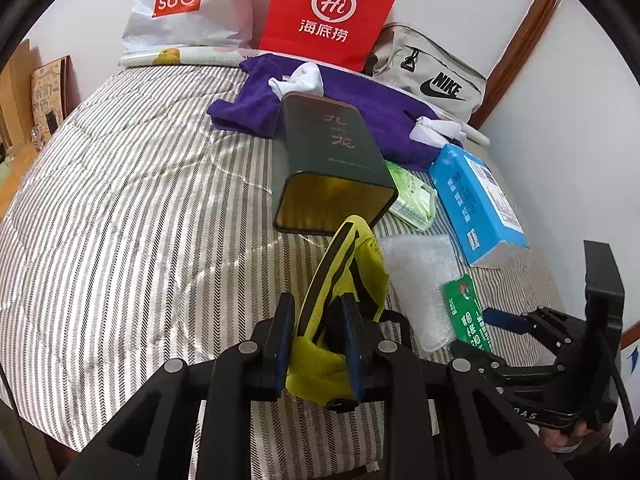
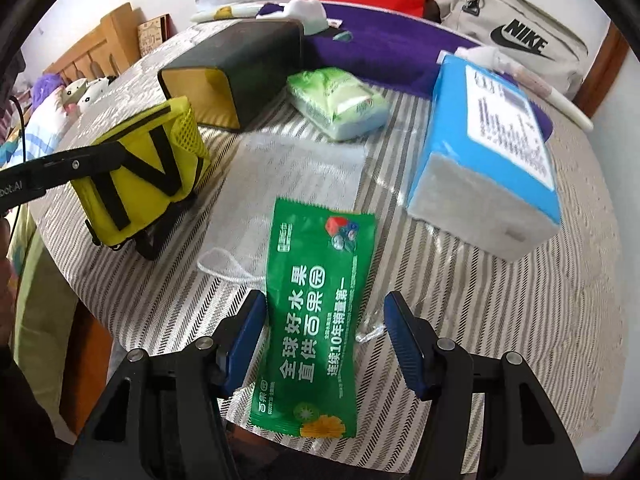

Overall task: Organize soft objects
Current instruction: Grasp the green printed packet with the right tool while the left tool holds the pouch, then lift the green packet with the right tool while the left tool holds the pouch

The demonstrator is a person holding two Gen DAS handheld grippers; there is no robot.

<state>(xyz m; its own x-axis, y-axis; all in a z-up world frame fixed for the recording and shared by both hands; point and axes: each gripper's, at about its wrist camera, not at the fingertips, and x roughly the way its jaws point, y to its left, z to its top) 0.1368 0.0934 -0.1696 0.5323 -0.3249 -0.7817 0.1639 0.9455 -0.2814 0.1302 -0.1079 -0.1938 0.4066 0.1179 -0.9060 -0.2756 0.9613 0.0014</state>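
Observation:
My left gripper [image 1: 316, 320] is shut on a yellow pouch with black straps [image 1: 348, 268], held above the striped bed; the pouch also shows in the right wrist view [image 2: 140, 172]. A dark green tin box [image 1: 332, 164] lies on its side just beyond it, open end toward me, and shows in the right wrist view [image 2: 236, 76]. My right gripper [image 2: 324, 328] is open, its fingers on either side of a green wet-wipe packet [image 2: 320, 320] lying on the bed; the gripper also shows in the left wrist view [image 1: 508, 320].
A blue tissue pack [image 2: 488, 144], a pale green tissue pack [image 2: 340, 100], a clear bubble bag [image 2: 304, 168] and a purple towel [image 1: 360, 100] lie on the bed [image 1: 120, 200]. Shopping bags [image 1: 332, 12] and a Nike bag [image 1: 432, 76] stand against the wall.

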